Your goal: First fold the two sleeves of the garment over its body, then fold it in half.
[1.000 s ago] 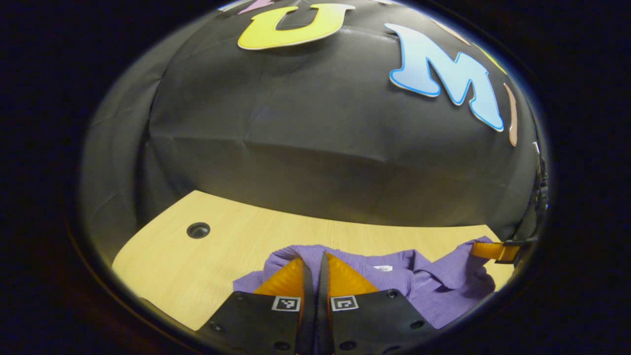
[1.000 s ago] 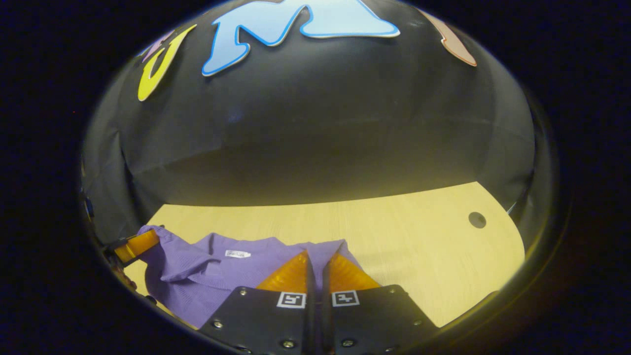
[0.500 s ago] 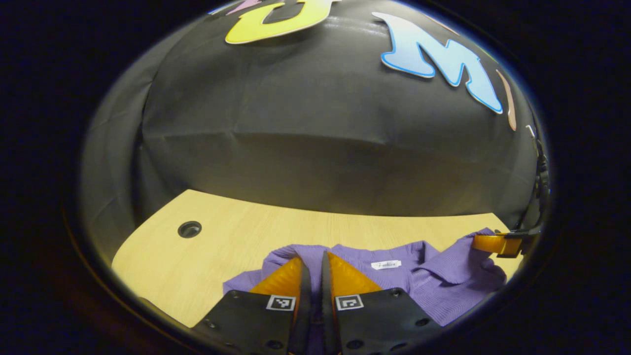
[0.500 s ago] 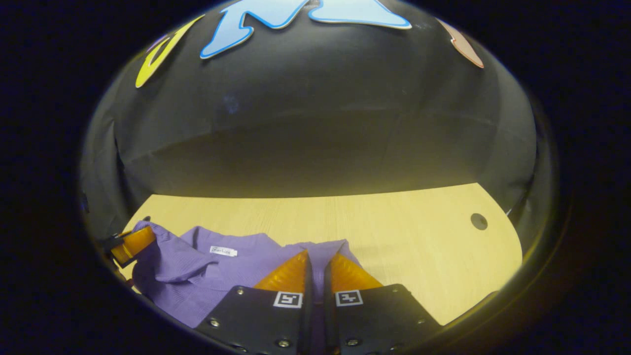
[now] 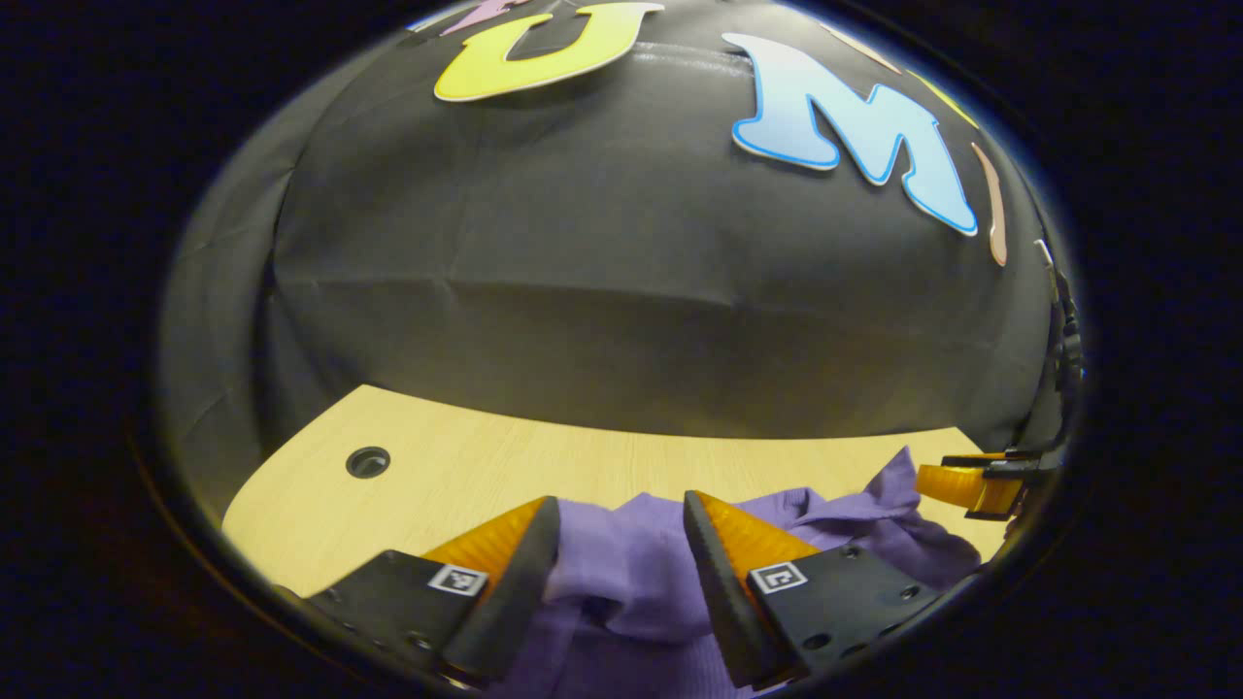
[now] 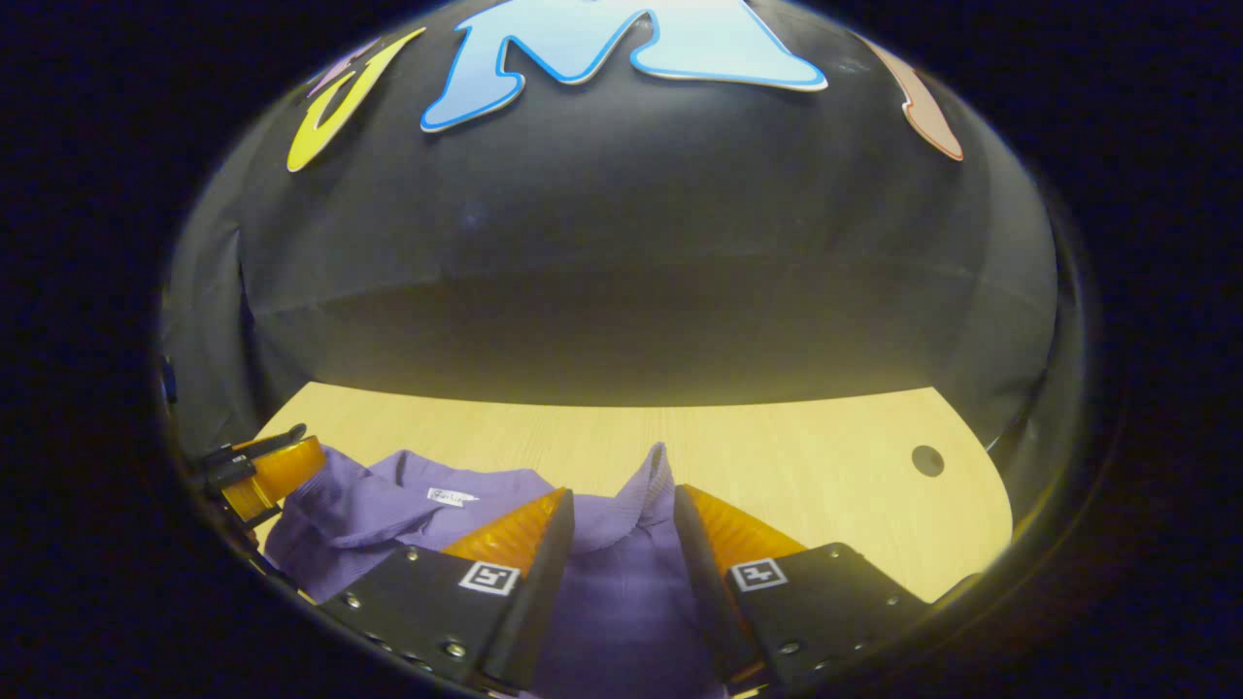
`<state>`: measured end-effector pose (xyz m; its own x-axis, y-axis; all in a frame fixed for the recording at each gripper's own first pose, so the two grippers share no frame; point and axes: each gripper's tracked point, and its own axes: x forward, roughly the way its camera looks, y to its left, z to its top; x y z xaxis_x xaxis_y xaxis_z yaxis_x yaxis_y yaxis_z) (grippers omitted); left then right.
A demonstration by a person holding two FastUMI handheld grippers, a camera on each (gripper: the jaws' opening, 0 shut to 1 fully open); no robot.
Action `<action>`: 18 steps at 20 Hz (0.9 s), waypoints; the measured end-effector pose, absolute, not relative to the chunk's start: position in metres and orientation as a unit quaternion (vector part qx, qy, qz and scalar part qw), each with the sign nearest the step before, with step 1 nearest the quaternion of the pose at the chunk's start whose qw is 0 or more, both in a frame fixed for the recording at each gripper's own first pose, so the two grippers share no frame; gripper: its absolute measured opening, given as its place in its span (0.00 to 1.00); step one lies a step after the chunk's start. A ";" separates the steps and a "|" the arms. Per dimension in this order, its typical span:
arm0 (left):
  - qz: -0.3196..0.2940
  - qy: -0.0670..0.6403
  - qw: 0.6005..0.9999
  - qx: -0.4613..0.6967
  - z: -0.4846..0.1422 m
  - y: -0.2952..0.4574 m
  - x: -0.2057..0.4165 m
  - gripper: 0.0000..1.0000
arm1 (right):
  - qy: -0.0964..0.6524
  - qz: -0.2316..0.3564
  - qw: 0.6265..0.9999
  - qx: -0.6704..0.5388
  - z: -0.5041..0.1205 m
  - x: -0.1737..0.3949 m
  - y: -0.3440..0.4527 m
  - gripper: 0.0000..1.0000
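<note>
In the left gripper view, the pale wooden table [image 5: 456, 466] starts at the far left with a small round hole [image 5: 367, 462] in its top. My left gripper [image 5: 621, 544] is next, its two fingers spread wide apart with purple cloth bulging up in the gap between them; neither finger presses on it that I can see. That cloth is the purple garment [image 5: 631, 573], lying bunched on the table right under and ahead of my left gripper, its fabric running off to the right. At the right edge my right gripper [image 5: 971, 482] sits close to a raised point of the cloth; I cannot tell from here whether it touches.

In the right gripper view, my left gripper shows at the far left edge, beside the garment's collar [image 6: 388, 485]. A small white tag [image 6: 452, 497] lies just inside the collar. To the right of it my right gripper [image 6: 621, 539] has its fingers spread apart too, the garment lying loose between them, with a peak of fabric [image 6: 655, 476] standing up just ahead of the fingertips. Further right the table stretches bare to another round hole [image 6: 927, 460] near its curved end.
</note>
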<state>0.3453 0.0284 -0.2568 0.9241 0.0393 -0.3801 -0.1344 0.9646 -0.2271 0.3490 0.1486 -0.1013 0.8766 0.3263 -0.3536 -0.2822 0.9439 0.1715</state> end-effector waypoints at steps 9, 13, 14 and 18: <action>0.075 0.143 0.979 -0.123 -0.183 0.035 0.310 0.94 | 0.138 0.163 0.975 0.055 -0.045 0.307 0.124 0.94; 0.082 0.115 0.983 -0.119 -0.149 0.036 0.283 0.93 | 0.106 0.152 0.981 0.057 -0.017 0.278 0.112 0.94; 0.081 0.110 0.984 -0.114 -0.142 0.037 0.276 0.95 | 0.100 0.151 0.982 0.060 -0.010 0.270 0.110 0.94; 0.068 0.093 0.987 -0.111 -0.112 0.038 0.242 0.94 | 0.074 0.136 0.986 0.069 0.021 0.233 0.100 0.94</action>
<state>0.2422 0.0377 -0.1118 0.9732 0.1140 -0.1997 -0.1555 0.9661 -0.2062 0.2334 0.0996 0.0211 0.9521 0.2783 -0.1266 -0.2580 0.9535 0.1559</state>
